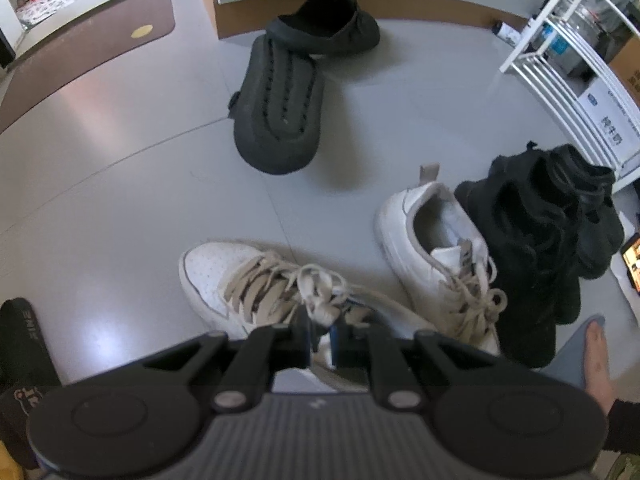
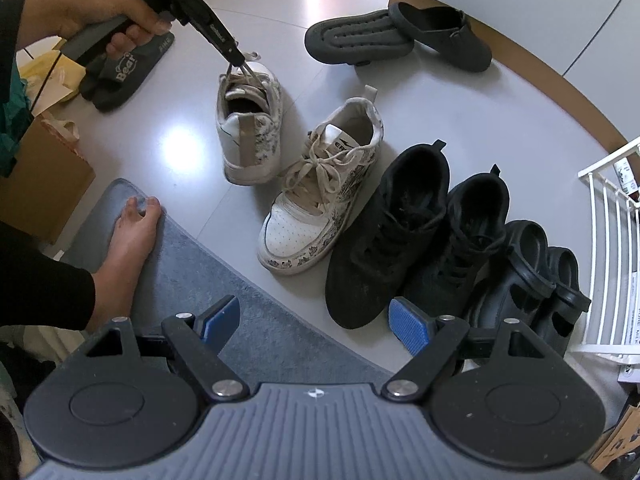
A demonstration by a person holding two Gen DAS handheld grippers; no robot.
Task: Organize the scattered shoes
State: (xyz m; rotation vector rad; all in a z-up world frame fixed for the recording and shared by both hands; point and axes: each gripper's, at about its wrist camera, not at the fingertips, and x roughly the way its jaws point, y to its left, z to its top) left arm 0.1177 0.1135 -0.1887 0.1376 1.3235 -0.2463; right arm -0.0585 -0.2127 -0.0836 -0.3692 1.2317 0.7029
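Left gripper (image 2: 236, 60) at upper left of the right wrist view, jaws pinching the laces of a white sneaker (image 2: 250, 128) standing on the floor (image 2: 168, 92). Right gripper (image 2: 316, 320) at lower centre, jaws spread, empty. Second white sneaker (image 2: 320, 196) lies mid-frame beside black sneakers (image 2: 420, 236).

Both wrist views look steeply down, close, sharing white sneakers (image 1: 436, 248) (image 2: 320, 188).

A home entryway: pale grey glossy floor tiles (image 2: 168, 136) strewn with everyday shoes, ahead of the right gripper (image 2: 316, 320). A brown doormat (image 1: 80, 52) lies far ahead-left of the left gripper (image 1: 322, 338); a white wire rack (image 2: 612, 248) stands to the right gripper's right, and a bare foot (image 2: 128, 236) rests on a grey bath-style mat (image 2: 224, 312).
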